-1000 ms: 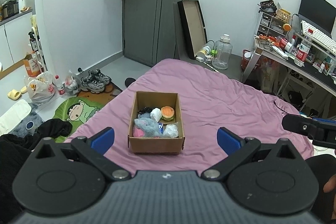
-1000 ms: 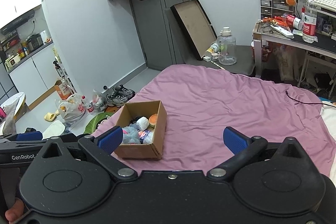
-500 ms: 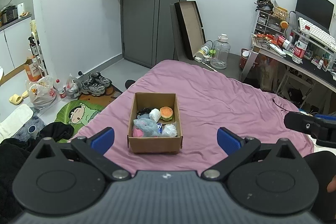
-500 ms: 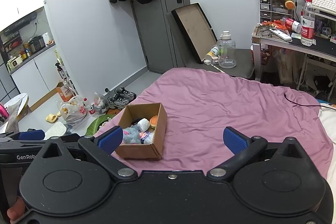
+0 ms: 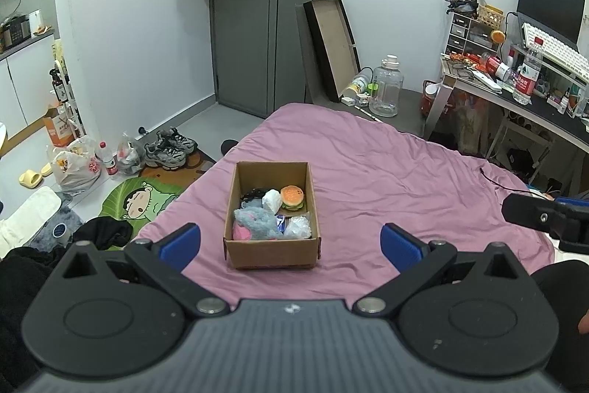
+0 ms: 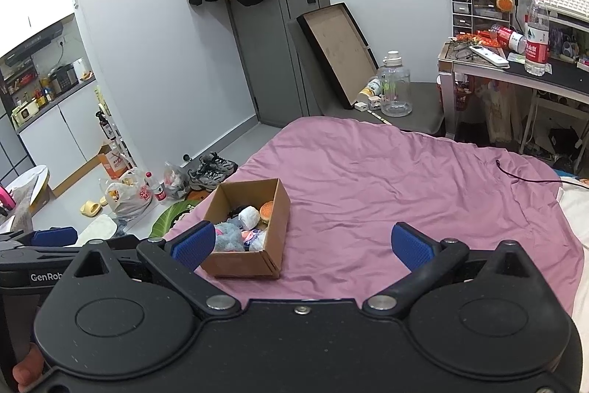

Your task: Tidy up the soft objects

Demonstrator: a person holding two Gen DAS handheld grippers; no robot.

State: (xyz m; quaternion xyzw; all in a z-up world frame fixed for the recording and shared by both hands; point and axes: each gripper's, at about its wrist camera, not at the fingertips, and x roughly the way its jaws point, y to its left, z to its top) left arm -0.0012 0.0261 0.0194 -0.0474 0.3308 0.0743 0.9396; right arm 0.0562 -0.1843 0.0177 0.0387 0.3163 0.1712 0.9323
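One cardboard box (image 5: 271,251) on bed w/ burger toy (image 5: 292,195) & soft bits inside; both hand-held grippers (image 5: 290,242) (image 6: 302,242) released, empty.

Only one readable bit: white letters "GenRob", cut off at the edge of the black body of the left gripper (image 6: 51,236), seen in the right wrist view. Red label on the water bottle (image 6: 537,35) on the desk carries characters, too small to read. Nothing else legible.
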